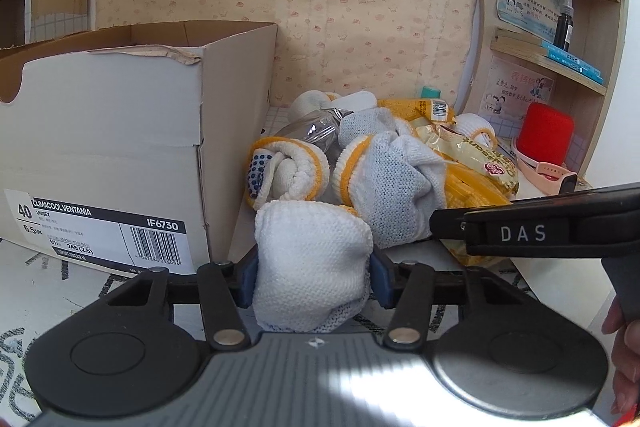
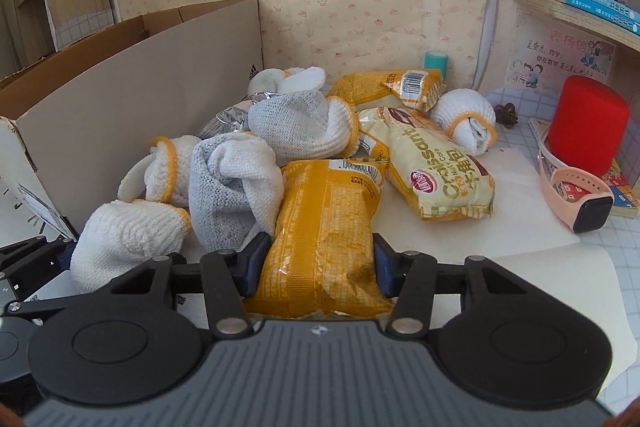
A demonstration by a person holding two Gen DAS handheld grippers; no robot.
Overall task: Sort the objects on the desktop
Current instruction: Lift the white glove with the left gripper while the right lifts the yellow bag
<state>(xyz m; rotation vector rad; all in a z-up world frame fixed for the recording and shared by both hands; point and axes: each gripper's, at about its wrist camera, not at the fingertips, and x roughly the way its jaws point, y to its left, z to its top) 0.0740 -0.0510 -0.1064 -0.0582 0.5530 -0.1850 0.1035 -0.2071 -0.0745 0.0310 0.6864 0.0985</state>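
My left gripper is shut on a rolled white work glove at the near edge of a pile. My right gripper is shut on a yellow snack packet. The same glove shows at the left of the right wrist view. The pile holds several white gloves with yellow cuffs, a cream croissant packet, another yellow packet and a silver foil wrapper. The right gripper's body crosses the right of the left wrist view.
An open white shoe box stands left of the pile, its side wall close to the gloves. A red cylinder, a pink smartwatch, a teal cap and a shelf with books and a dark bottle stand on the right.
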